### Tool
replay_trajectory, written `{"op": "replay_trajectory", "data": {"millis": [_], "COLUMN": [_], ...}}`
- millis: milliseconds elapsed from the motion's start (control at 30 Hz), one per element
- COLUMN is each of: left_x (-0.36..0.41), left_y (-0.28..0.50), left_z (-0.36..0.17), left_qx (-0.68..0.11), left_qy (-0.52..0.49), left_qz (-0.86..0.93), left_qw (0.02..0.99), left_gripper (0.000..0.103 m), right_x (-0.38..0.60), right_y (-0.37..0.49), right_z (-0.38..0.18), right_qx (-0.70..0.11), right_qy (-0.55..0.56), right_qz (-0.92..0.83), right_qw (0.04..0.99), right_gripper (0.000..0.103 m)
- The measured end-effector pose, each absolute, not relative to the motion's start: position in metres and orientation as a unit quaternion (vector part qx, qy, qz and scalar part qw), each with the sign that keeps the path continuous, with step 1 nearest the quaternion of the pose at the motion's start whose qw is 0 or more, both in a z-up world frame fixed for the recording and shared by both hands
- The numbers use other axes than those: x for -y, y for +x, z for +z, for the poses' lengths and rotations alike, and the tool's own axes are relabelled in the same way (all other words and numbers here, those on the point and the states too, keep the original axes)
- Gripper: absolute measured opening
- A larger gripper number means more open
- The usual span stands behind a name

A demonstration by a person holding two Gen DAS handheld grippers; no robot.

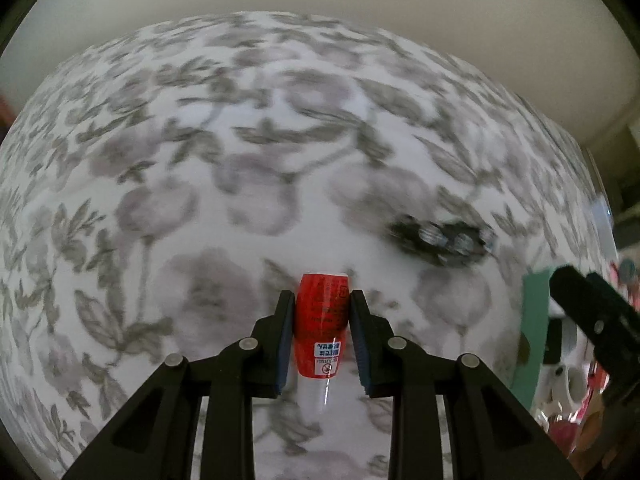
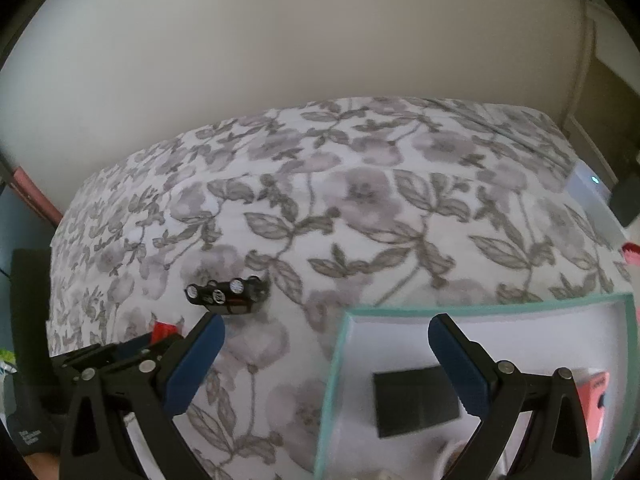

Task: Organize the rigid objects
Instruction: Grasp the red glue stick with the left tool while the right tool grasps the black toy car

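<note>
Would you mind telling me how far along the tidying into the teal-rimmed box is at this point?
Done: a black flat item and an orange-pink one already lie in the teal-rimmed box. In hand: the left gripper is closed on the red-labelled bottle, which has not reached the box. Left: the black toy car remains on the floral cloth; the right gripper hangs open over the box edge.

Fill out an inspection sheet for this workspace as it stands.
Surface: floral bedsheet, flat.
Job's things: red-labelled bottle between the left jaws; black toy car lying on the sheet; teal-rimmed tray holding a black block and an orange item.
Clutter: nothing seen on the sheet.
Grippers: left gripper shut on the bottle; right gripper open, empty, over the tray edge.
Cables: nothing seen.
Surroundings: plain wall.
</note>
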State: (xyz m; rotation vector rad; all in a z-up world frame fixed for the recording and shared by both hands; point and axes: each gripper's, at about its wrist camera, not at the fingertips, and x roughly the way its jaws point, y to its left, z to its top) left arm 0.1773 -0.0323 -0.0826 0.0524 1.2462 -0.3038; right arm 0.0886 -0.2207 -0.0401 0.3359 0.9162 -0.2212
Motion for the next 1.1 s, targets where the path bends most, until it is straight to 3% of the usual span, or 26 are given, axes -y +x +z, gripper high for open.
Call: {"op": "replay_trajectory", "data": {"millis": [600, 800, 933, 1100], "left_x": [-0.027, -0.029, -0.023, -0.017], "left_y": [0.195, 0.193, 0.195, 0.197], "left_z": [-0.087, -0.086, -0.087, -0.088], "left_qx": [-0.578, -0.575, -0.574, -0.573], "left_qy": [-0.038, -0.031, -0.024, -0.02], "left_qz": [-0.068, -0.066, -0.064, -0.064], "left_qw": [0.812, 0.815, 0.816, 0.817], "left_gripper": [0.028, 0.028, 0.028, 0.028], "right_x": [0.168, 0.163, 0.16, 0.168], "right_y": [0.154, 0.163, 0.165, 0.162], "right_z": [-0.078, -0.087, -0.087, -0.085], "right_qx": [-0.497, -0.506, -0.505, -0.502], "right_qy": [0.137, 0.138, 0.129, 0.144], "right_qz": [-0.057, -0.055, -0.061, -0.059], "right_qw": [0.855, 0.85, 0.851, 0.851], "right_gripper": [0.102, 0.093, 0.078, 0.078]}}
